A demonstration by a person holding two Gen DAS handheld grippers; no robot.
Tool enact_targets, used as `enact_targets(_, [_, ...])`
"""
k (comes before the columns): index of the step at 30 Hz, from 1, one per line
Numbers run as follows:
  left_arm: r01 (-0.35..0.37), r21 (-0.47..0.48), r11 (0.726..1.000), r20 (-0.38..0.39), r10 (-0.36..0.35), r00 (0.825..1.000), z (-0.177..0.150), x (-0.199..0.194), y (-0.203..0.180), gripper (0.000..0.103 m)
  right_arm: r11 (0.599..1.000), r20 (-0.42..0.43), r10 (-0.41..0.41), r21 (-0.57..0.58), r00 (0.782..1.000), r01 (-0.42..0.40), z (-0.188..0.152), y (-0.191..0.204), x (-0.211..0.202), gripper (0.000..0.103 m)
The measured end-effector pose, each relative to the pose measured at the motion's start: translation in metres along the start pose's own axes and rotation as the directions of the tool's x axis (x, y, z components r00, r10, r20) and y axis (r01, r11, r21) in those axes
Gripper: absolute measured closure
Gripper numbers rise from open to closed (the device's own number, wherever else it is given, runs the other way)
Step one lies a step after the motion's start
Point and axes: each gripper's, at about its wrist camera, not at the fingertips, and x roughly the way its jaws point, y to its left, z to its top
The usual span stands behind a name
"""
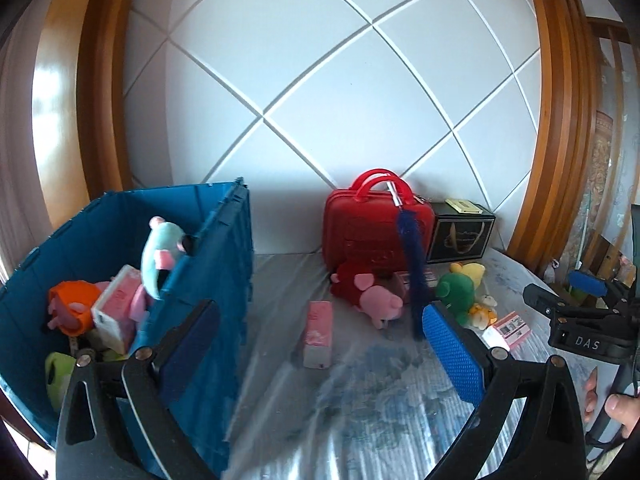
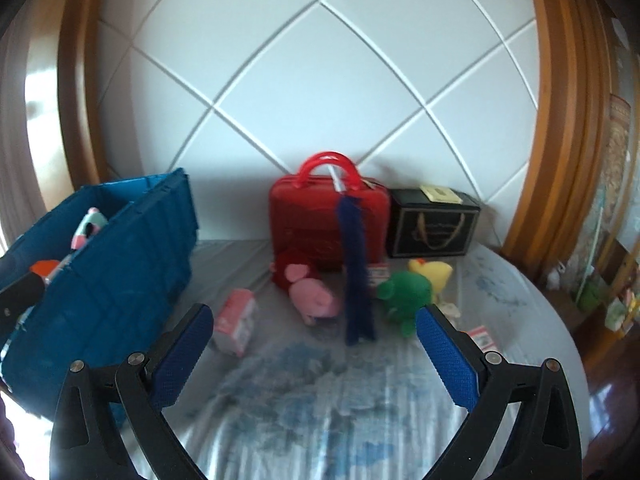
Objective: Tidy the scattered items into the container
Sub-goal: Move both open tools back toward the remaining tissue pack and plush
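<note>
Right wrist: pink plush (image 2: pixel 316 300) ahead between open right tool (image 2: pixel 314 356) fingers.

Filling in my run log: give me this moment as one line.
left tongs: open, empty | right tongs: open, empty | blue crate: partly filled | pink box, pink plush: on bed

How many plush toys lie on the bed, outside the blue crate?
3 clearly: a pink pig before the red case, a green toy to its right, a yellow one behind that. Smaller ones may be hidden.
</note>
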Motion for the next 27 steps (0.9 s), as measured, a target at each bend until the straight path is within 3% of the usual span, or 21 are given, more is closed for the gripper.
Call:
enact_targets(3, [-0.013,-0.030,0.999,-0.050,0.011,0.999,-0.014,0.037,-0.038,0.000,1.000,-0.044,-0.009,-0.009,0.999,0.009,-0.010,-0.066,0.025,0.000])
enact_targets(6, [-0.068,-0.050,0.996,-0.128,0.061,0.990,-0.029,0.073,-0.056,0.000,1.000,-0.099,-0.002,-0.001,0.995,0.001,-0.018,-0.115,0.053,0.000])
enact_targets(10, [-0.131,-0.054,0.990,-0.214,0.117,0.970,-0.046,0.114,-0.059,0.000,0.999,-0.165,0.047,0.012,0.985,-0.046,-0.027,-0.139,0.092,0.000])
enact_targets(15, [-0.172,-0.054,0.984,-0.294,0.149,0.944,-0.058,0.162,-0.047,0.000,0.995,-0.228,0.102,0.010,0.968,-0.102,-0.031,-0.124,0.138,0.000])
enact_targets(27, [-0.171,-0.045,0.984,-0.465,0.131,0.876,-0.085,0.301,0.008,0.000,0.974,-0.352,0.144,-0.115,0.925,-0.195,-0.013,-0.019,0.279,0.000])
